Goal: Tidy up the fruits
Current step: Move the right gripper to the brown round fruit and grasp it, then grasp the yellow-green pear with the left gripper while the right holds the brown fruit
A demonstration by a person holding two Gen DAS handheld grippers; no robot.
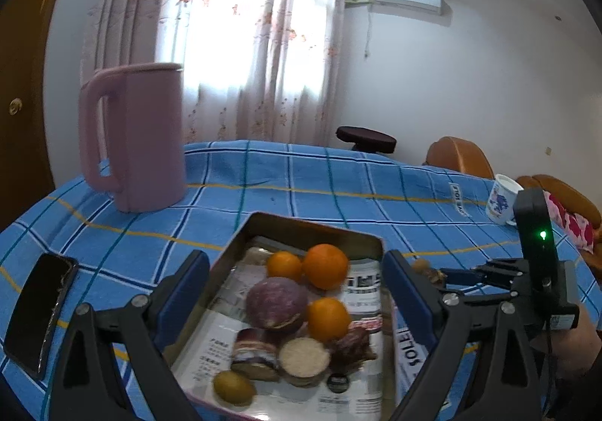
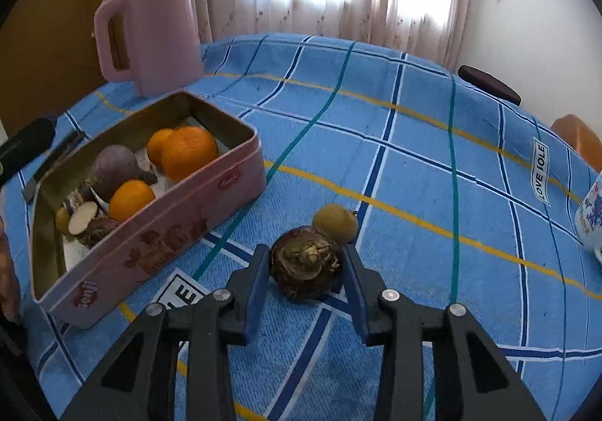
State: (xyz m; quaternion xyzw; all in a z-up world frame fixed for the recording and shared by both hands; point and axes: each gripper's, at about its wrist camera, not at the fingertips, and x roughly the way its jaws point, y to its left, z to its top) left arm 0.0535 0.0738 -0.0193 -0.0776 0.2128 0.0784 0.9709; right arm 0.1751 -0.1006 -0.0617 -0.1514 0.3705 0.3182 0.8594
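- The right gripper sits low over the blue checked tablecloth, its blue pads on either side of a dark brown, rough-skinned round fruit.
- Both pads look to be touching the fruit's flanks, so the jaws are closed in on it; the fruit itself rests on the cloth.
- Just behind it, touching or nearly so, lies a small greenish-brown round fruit, also on the cloth.
- Off to the left of that pair stands the pink tin box, open-topped, apart from both loose fruits.
- Inside the tin: three oranges, the biggest towards the far end, a purple round fruit, and a cut piece showing a pale face.
- From the left wrist view, the left gripper hovers above the tin, jaws spread wide, nothing between them.
- That view looks straight down onto the printed paper lining, the oranges, the purple fruit, and a small green fruit at the near end.
- A pink jug stands upright on the far left of the table, well behind the tin.
- A dark phone lies flat at the left edge; a white patterned mug sits far right.
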